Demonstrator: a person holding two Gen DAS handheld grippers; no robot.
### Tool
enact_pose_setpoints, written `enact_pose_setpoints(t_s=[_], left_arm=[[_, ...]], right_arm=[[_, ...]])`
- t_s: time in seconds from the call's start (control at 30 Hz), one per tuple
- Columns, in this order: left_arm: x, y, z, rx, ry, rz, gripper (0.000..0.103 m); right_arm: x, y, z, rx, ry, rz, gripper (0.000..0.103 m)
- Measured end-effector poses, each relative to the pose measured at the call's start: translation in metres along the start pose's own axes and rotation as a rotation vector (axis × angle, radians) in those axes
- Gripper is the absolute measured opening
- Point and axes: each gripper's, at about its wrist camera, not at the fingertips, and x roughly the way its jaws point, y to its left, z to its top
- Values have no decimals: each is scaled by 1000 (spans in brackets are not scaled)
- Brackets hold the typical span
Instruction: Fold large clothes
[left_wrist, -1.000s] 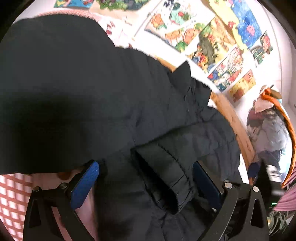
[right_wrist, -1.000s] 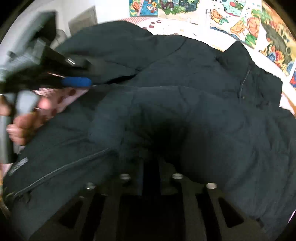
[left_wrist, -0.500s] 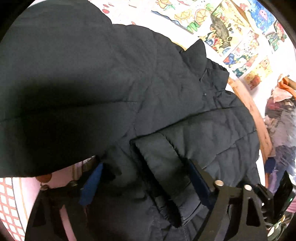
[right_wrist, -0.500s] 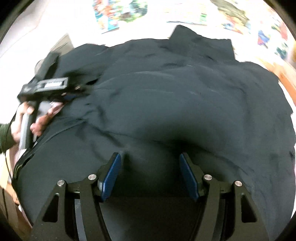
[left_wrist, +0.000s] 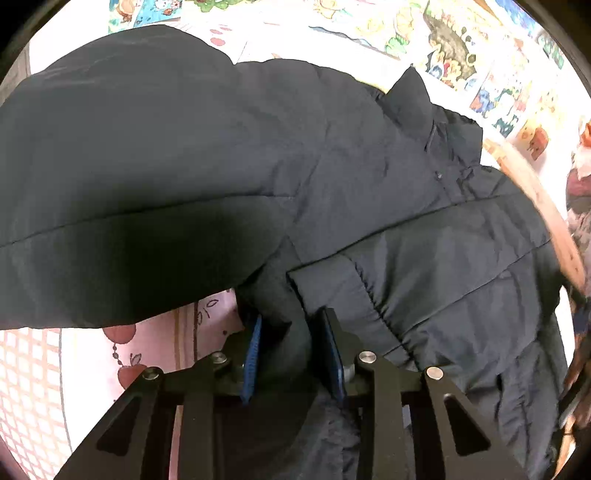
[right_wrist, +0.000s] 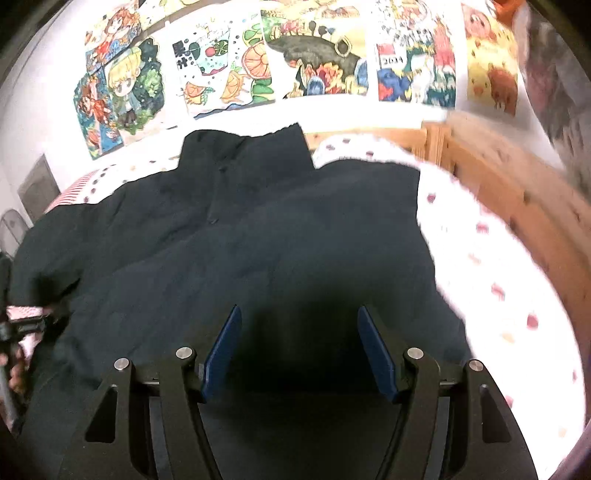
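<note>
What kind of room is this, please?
Probably a child's bedroom. The dark jacket lies on a bed with a dotted sheet and a wooden frame, and colourful cartoon drawings cover the white wall behind it.

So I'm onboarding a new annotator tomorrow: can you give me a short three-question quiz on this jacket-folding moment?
1. True or false: the left gripper is shut on a bunch of the dark jacket.
2. Multiple choice: the right gripper is (A) clamping the collar, (B) open above the jacket's lower part with nothing between its fingers, (C) gripping the bedsheet.
3. Fill in: the jacket's collar points toward the wall covered with colourful ____.

Key: 1 true; 2 B; 3 drawings. The jacket lies spread on a spotted bedsheet inside a wooden bed frame.
</note>
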Motion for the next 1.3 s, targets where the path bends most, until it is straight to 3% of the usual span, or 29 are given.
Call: enact_pose_setpoints(t_s=[0.1, 0.2, 0.43, 0.47, 0.5, 0.57, 0.6, 0.73, 0.87, 1.13, 1.3], left_arm=[[4, -6, -2, 40, -1, 49, 30], [8, -9, -4, 62, 6, 80, 30], [4, -3, -11, 41, -24, 55, 36], [1, 1, -12, 31, -30, 37, 42], [-3, 4, -13, 19, -35, 13, 55], [-14, 17, -20, -38, -58, -36, 75], [-19, 21, -22, -63, -71, -50, 80], [-52, 59, -39, -228, -131, -163, 83], [-79, 100, -59, -385, -215, -196, 87], [-127, 189, -76, -671, -436, -147, 88], [-136, 223, -66, -793, -508, -74, 89]], right_arm=[[34, 6, 7, -82, 79, -68, 60], [67, 5, 1, -89, 185, -53, 67], [81, 7, -8, -109, 174, -56, 71], [79, 7, -7, -111, 164, -58, 72], [76, 10, -7, -113, 156, -64, 73], [70, 15, -10, -119, 142, -79, 74], [68, 15, -9, -122, 138, -84, 75], [54, 17, -9, -109, 125, -61, 78], [35, 33, -9, -112, 102, 28, 78], [13, 107, -3, -221, 68, 199, 81], [9, 162, -8, -330, 57, 279, 81]])
